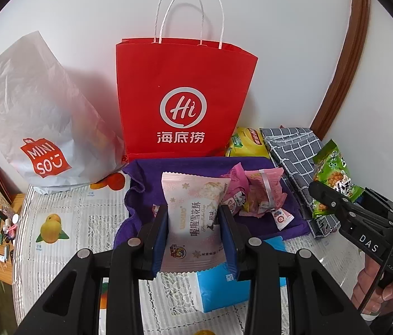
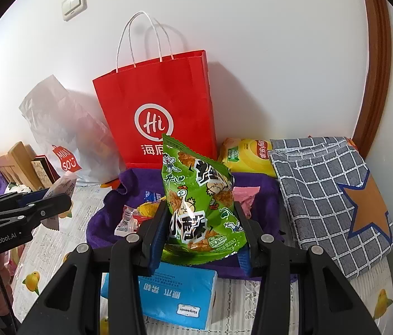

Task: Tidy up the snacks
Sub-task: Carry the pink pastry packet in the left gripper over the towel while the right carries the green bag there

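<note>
Left claw (image 1: 193, 231) was clamped on a pink snowflake-crisp packet (image 1: 192, 217), long axis running away from the camera, top edge toward the red paper bag (image 1: 182, 97), held above the purple cloth (image 1: 258, 164). Right claw (image 2: 200, 234) was clamped on a green snack bag (image 2: 196, 201), upright and tilted slightly left, bottom edge nearest the camera, held over the blue tissue pack (image 2: 174, 296) on the desk (image 2: 252, 293).

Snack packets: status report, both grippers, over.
Left gripper shut on pink packet. Right gripper shut on green packet. Red bag ahead, path unobstructed.
</note>
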A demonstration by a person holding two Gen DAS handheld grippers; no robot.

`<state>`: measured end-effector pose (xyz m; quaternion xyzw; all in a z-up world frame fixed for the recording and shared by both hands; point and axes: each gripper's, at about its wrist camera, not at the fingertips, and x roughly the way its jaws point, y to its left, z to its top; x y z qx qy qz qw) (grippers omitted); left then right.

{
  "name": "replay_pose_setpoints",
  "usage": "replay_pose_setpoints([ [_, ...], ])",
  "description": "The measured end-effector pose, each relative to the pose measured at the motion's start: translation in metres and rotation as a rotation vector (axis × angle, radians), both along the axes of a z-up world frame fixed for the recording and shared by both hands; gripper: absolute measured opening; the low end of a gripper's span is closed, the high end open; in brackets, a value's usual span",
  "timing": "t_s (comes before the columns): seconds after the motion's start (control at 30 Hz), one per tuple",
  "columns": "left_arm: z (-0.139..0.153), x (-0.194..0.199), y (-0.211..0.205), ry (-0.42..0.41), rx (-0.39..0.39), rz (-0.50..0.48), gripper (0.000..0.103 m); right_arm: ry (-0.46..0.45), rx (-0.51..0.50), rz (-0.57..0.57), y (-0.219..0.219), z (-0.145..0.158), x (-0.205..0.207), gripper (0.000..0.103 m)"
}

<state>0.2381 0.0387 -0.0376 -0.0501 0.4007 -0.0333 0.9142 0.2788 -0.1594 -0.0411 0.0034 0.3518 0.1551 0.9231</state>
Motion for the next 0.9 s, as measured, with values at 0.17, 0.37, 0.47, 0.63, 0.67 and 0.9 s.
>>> replay_pose_setpoints([
  [0.17,-0.002,0.005,0.003,0.003,-0.002,0.002,0.034,0.002,-0.002,0.002,0.002,-0.001,0.005,0.043],
  [0.37,-0.005,0.010,0.004,0.006,-0.004,0.005,0.034,0.007,-0.001,-0.005,0.001,-0.004,0.013,0.043],
  [0.47,-0.007,0.014,0.007,0.008,-0.005,0.009,0.034,0.005,-0.005,-0.005,0.001,-0.005,0.017,0.043],
  [0.63,-0.012,0.022,0.007,0.018,-0.001,0.011,0.034,0.005,-0.011,0.001,0.003,-0.007,0.023,0.043],
  [0.67,-0.012,0.023,0.008,0.020,-0.002,0.011,0.034,0.005,-0.012,0.002,0.003,-0.008,0.024,0.043],
  [0.9,-0.015,0.034,0.014,0.023,-0.010,0.023,0.034,0.003,-0.032,0.005,0.004,-0.012,0.035,0.043],
])
